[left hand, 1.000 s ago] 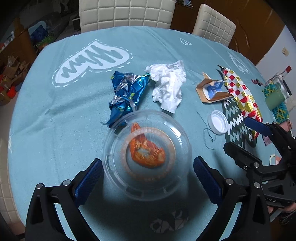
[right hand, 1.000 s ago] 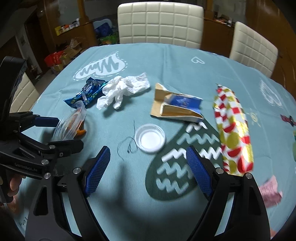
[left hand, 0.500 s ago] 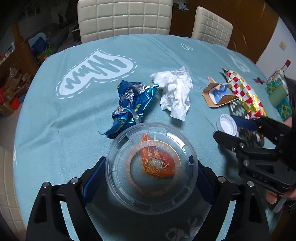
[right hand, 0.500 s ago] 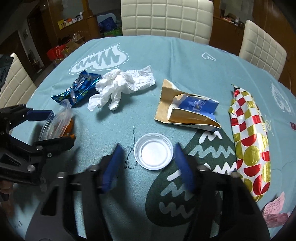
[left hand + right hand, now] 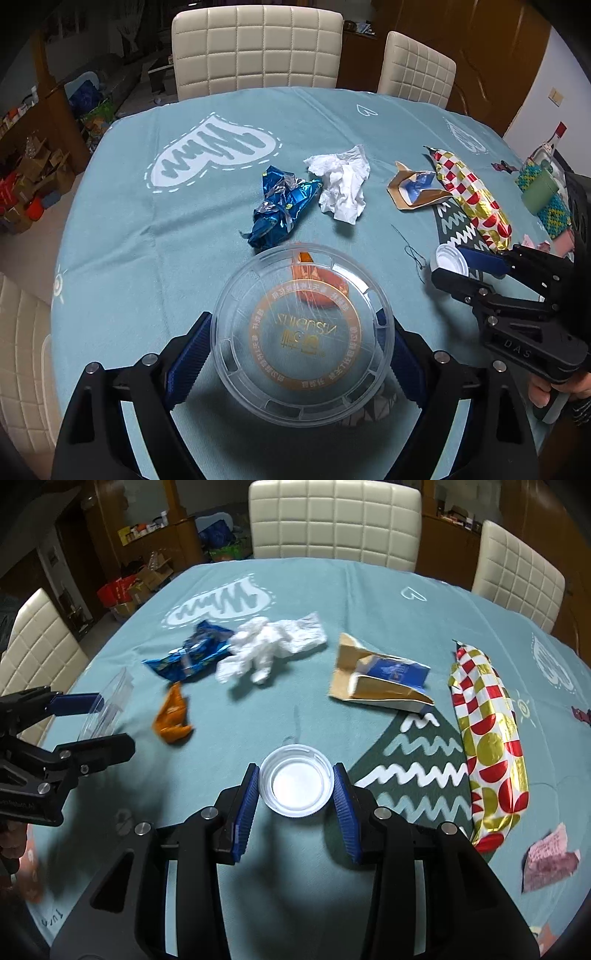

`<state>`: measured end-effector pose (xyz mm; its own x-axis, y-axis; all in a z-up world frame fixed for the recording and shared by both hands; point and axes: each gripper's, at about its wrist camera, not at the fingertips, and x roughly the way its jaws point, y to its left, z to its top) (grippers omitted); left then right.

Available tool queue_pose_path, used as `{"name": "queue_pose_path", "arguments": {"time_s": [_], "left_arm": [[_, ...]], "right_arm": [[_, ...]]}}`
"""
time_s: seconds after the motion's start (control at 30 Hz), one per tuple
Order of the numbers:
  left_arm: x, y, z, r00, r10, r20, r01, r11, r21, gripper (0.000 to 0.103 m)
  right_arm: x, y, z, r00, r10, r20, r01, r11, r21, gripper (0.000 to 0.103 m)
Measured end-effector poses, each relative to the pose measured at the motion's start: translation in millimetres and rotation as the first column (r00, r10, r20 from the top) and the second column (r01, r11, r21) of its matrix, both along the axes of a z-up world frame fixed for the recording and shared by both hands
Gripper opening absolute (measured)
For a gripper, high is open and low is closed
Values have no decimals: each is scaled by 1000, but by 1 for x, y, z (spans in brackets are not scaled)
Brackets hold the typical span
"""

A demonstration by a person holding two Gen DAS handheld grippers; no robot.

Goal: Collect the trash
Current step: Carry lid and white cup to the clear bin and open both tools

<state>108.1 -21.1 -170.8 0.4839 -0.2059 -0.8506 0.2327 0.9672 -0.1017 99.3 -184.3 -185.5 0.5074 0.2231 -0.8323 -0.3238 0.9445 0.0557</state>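
You held clear round plastic lid (image 5: 303, 334) raised off bench (image 5: 147, 236), left gripper (image 5: 291, 350) clamped on rim. Right gripper (image 5: 295, 786) closed on small white cap (image 5: 295, 784), cap at bench level. Left uncollected: orange wrapper (image 5: 171, 720), blue foil wrapper (image 5: 280, 206), white tissue (image 5: 343, 184), torn carton (image 5: 384, 681), checkered foil pack (image 5: 487, 738). No bin seen.

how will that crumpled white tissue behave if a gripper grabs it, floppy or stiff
The crumpled white tissue looks soft and wrinkled, so it will probably be floppy and squash flat under a pinch. It seems very light, so a push would likely drag or unfold it rather than slide it cleanly. It lies against the blue foil wrapper, which may shift too.
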Motion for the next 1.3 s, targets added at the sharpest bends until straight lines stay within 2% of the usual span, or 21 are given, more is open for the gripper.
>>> {"name": "queue_pose_path", "arguments": {"time_s": [0.3, 0.5, 0.6, 0.8, 0.97, 1.17, 1.3], "left_arm": [[-25, 35, 17, 997, 48, 64, -47, 999, -17, 85], [-34, 86, 26, 987, 123, 99, -119, 992, -48, 85], [-38, 124, 25, 977, 189, 100, -183, 981, -71, 85], [-44, 201, 15, 945, 314, 89, -298, 942, -151, 85], [-50, 266, -2, 903, 425, 65, -407, 894, -187, 85], [-63, 325, -23, 863, 505, 27, -488, 845, -219, 85], [-71, 356, -38, 841, 541, 3, -522, 813, -257, 85]], "right_arm": [[-23, 50, 21, 996, 73, 50, -73, 997, -10, 42], [-26, 101, 34, 987, 142, 72, -141, 990, -17, 42], [-25, 141, 39, 977, 197, 85, -196, 980, -21, 42], [-23, 223, 38, 952, 292, 88, -291, 956, -31, 42], [-24, 288, 34, 920, 384, 76, -380, 923, -57, 42], [-28, 358, 23, 877, 479, 48, -474, 877, -84, 42], [-28, 387, 13, 855, 518, 24, -513, 852, -101, 42]]}}
